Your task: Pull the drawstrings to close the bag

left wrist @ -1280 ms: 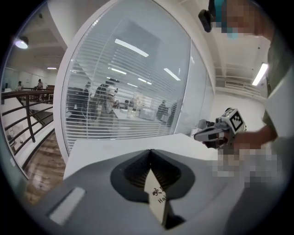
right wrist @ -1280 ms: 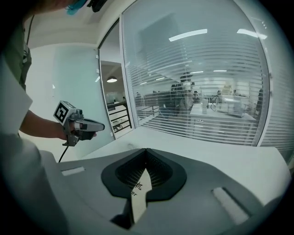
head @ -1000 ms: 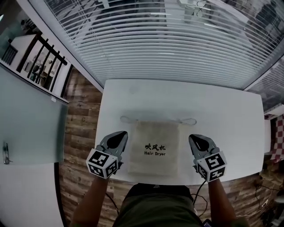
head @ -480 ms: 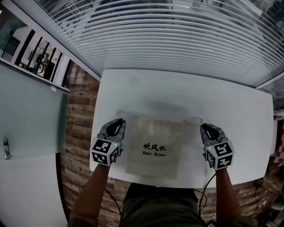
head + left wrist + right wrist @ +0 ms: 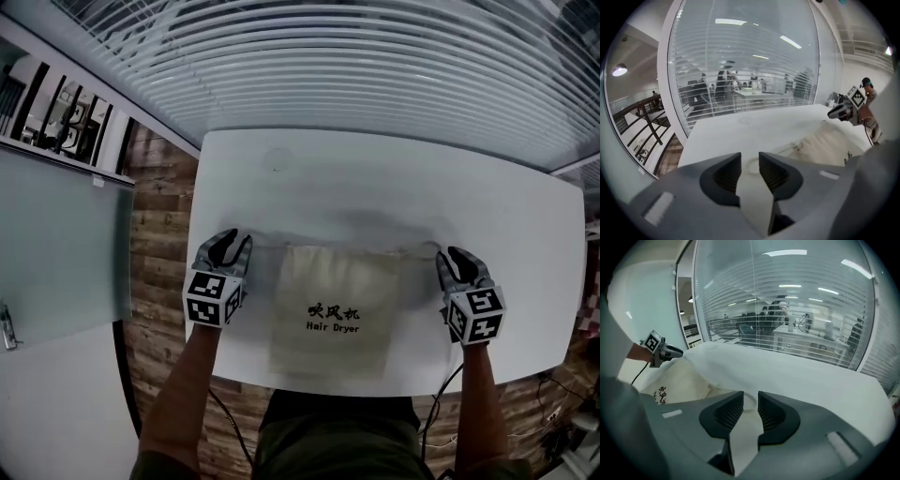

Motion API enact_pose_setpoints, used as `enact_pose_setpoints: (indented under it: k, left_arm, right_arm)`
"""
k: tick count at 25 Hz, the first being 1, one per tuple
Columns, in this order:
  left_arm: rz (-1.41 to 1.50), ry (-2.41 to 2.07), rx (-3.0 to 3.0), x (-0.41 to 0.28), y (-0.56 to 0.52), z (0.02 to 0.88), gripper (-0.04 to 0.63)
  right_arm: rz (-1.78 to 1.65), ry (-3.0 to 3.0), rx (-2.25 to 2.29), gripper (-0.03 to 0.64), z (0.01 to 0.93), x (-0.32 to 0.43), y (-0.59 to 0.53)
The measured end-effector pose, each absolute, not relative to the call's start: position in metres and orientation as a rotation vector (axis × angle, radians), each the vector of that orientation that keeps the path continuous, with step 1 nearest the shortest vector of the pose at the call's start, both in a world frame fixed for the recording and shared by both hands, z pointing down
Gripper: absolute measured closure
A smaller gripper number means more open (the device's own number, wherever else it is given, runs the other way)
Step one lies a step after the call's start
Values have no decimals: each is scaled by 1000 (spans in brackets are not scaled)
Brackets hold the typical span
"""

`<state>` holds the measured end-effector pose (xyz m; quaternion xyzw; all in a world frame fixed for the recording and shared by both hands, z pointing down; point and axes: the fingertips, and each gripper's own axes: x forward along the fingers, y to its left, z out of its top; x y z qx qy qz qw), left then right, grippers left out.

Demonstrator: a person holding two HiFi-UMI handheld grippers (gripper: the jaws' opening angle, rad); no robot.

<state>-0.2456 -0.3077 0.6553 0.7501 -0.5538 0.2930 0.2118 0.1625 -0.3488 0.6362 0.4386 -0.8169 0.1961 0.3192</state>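
The Hair Dryer drawstring bag [image 5: 333,305] lies flat by the desk's [image 5: 375,178] front edge. The left gripper [image 5: 230,244] and right gripper [image 5: 455,255] straddle its cord loops [image 5: 751,165], jaws narrowly apart, nothing clamped. Closing off-centre could miss the thin cord, and an uneven pull would likely drag the bag sideways.

A white desk [image 5: 375,187] stands against a curved glass wall hung with horizontal blinds [image 5: 375,66]. Wood-plank floor [image 5: 155,234] shows along its left edge, beside a frosted glass panel [image 5: 56,253] and a dark railing [image 5: 642,122]. Beyond the glass are office furniture, people and ceiling lights [image 5: 731,21].
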Motion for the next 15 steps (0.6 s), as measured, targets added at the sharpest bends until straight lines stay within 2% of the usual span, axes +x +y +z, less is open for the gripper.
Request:
enact_pose_setpoints:
  k: [12, 15]
  left_arm:
    - [905, -1549, 2068, -251, -307, 676, 496]
    - [927, -1558, 2060, -254, -307, 675, 500]
  right_arm:
    - [512, -2061, 1202, 528, 669, 167, -355]
    - [510, -2064, 1195, 564, 669, 165, -354]
